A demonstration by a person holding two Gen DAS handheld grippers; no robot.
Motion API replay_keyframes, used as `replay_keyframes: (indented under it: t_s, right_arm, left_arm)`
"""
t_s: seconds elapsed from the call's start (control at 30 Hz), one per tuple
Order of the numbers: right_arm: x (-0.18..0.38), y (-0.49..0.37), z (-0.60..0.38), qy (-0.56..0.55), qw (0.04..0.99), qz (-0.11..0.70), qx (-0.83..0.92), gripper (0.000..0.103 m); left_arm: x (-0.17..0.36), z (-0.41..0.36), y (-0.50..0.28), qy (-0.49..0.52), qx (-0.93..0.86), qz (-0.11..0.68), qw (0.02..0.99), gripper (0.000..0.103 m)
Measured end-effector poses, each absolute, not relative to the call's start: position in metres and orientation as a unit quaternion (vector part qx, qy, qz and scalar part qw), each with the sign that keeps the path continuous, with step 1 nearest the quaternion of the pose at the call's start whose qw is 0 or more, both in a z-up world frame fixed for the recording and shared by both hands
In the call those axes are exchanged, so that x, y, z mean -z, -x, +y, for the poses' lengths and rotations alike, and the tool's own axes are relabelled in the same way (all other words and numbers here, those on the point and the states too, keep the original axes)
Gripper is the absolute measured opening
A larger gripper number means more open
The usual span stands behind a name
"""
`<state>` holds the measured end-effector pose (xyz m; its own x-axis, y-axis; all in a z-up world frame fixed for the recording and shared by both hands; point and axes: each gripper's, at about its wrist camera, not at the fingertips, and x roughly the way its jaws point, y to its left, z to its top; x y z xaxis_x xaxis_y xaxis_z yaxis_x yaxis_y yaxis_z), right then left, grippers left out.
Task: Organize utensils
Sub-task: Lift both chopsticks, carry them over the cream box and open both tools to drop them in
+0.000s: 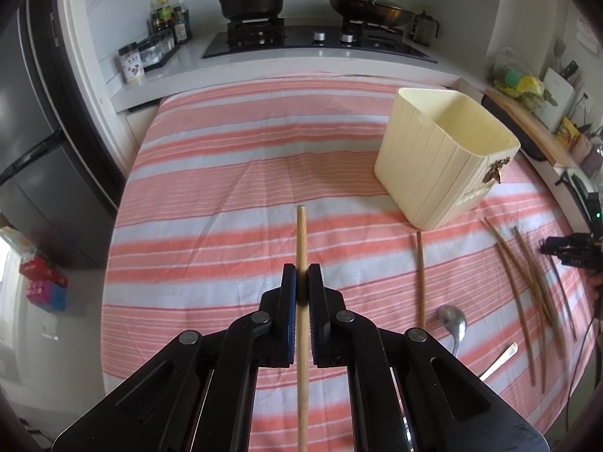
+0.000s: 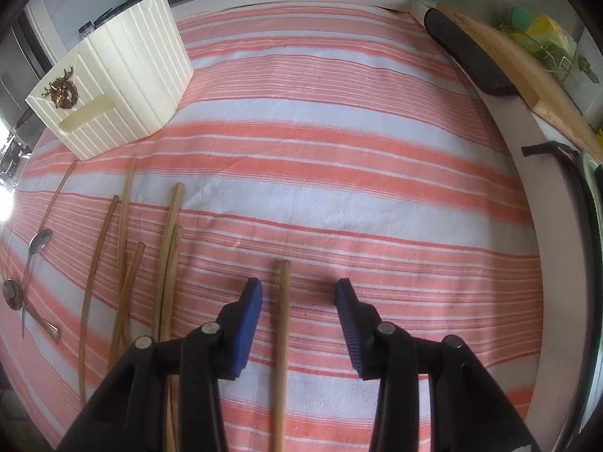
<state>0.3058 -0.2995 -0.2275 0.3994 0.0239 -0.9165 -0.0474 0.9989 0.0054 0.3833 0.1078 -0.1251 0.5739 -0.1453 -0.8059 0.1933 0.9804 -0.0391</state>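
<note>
My left gripper (image 1: pixel 302 278) is shut on a pale wooden chopstick (image 1: pixel 301 241), held above the striped cloth and pointing away from me. The cream ribbed utensil holder (image 1: pixel 444 158) stands upright to its right. Several brown chopsticks (image 1: pixel 516 290) and a metal spoon (image 1: pixel 454 320) lie in front of the holder. In the right wrist view my right gripper (image 2: pixel 298 286) is open just above the cloth. One chopstick (image 2: pixel 280 339) lies flat between its blue pads (image 2: pixel 248 320), touching neither. More chopsticks (image 2: pixel 166 263) and two spoons (image 2: pixel 37 245) lie to the left, below the holder (image 2: pixel 124 75).
The striped cloth (image 2: pixel 339 150) covers the work surface. Behind it is a hob with a black pot (image 1: pixel 252 0) and a wok (image 1: pixel 371 7), with bottles and jars at the back left. A wooden board (image 2: pixel 527 75) runs along the right edge. A dark fridge (image 1: pixel 37 150) stands on the left.
</note>
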Motion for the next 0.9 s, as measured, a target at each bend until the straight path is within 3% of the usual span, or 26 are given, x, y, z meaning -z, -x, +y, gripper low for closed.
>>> replay_keyframes:
  t_s: [0.07,0.2,0.6,0.9]
  right_arm:
    - [0.227,-0.309,-0.293,0.026,0.841,0.540,-0.022,0.007]
    - [0.206,-0.308,-0.293,-0.005,0.853,0.522,-0.025,0.006]
    - [0.036,-0.231,-0.275,0.002,0.932,0.358,-0.065,0.006]
    - [-0.065,-0.262,-0.242,-0.019,0.972,0.220,-0.082,0.006]
  left_arm:
    - [0.122,0.111,-0.384,-0.019,0.095,0.449,0.888,0.004]
    - [0.103,0.118,-0.377,-0.011,0.093,0.433,0.897,0.004]
    - [0.011,0.106,-0.343,0.001,0.135,0.353,0.926,0.004]
    - [-0.076,0.056,-0.369,0.009,0.185,0.293,0.938,0.004]
